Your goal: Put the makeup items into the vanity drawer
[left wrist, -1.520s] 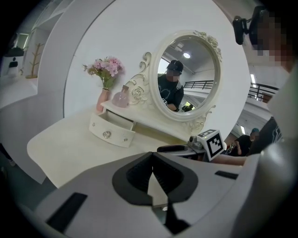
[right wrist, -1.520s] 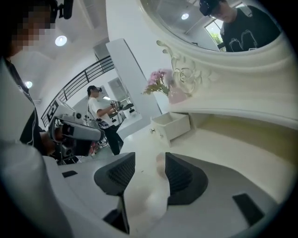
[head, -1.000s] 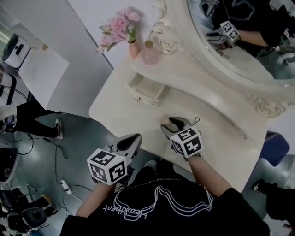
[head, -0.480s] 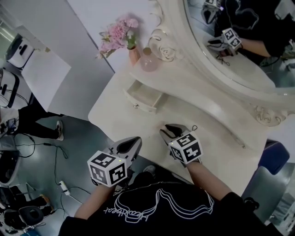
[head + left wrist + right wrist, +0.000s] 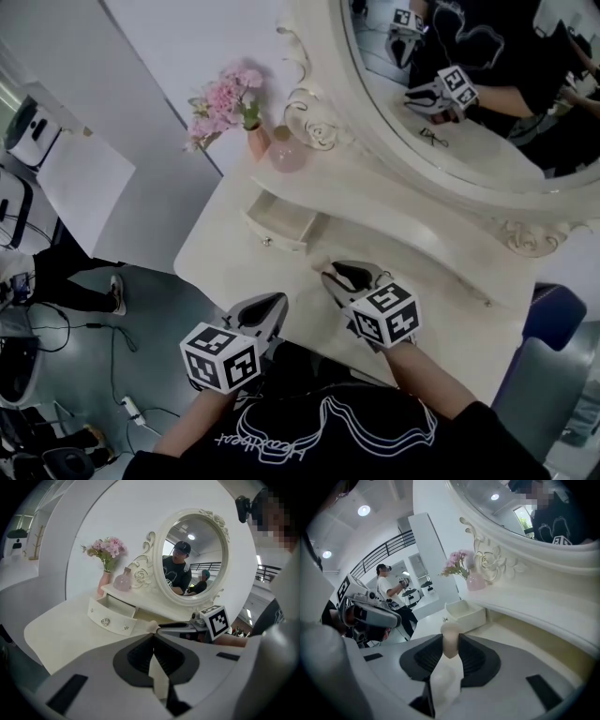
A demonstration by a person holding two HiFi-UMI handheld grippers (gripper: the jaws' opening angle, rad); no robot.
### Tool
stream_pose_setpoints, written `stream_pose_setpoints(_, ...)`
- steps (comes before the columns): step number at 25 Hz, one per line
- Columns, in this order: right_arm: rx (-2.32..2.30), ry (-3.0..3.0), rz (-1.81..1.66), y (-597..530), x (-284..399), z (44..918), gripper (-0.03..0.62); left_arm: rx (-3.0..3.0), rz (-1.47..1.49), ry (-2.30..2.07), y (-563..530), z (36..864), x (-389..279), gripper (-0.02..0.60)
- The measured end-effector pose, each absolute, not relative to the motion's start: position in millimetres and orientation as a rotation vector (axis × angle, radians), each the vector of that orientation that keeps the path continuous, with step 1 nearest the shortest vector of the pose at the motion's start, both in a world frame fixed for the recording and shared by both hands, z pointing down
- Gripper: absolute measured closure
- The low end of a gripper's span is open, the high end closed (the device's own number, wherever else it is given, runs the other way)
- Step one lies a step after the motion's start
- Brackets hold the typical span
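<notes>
The right gripper [image 5: 451, 638], its jaws just closing, pinches a beige makeup sponge [image 5: 450, 648], the open drawer [image 5: 471, 618] ahead of it; the left gripper [image 5: 153, 638] is clenched empty.

The right hand-held gripper [image 5: 330, 272] is pointing forward and somewhat downward. Its jaws have just been closing and are now pinching a small beige makeup sponge [image 5: 450, 641] between the pads. The left hand-held gripper [image 5: 278, 300] is hanging nearer the body on the left, tilting down likewise, its jaws pressing together with nothing between them. Both forearms are reaching out from black sleeves.
</notes>
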State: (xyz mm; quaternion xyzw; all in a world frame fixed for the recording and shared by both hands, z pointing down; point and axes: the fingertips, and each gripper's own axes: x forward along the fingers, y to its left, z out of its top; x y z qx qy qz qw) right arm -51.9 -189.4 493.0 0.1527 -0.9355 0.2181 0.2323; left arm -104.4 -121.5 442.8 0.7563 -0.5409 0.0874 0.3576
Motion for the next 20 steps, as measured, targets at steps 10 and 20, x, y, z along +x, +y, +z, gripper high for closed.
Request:
stream_pose_setpoints(10, 0.548, -2.616, 0.596, -216.2, -96.1, 462.0, 0.482, 2.02, 0.246, -1.303, -139.4, 435.2, -146.4, 0.577)
stream_pose_setpoints(20, 0.645, -2.576, 0.613, -243.0, -133.1, 471.9, 0.48, 2.061, 0.261, -1.236, -158.8, 438.5, -183.2, 0.577)
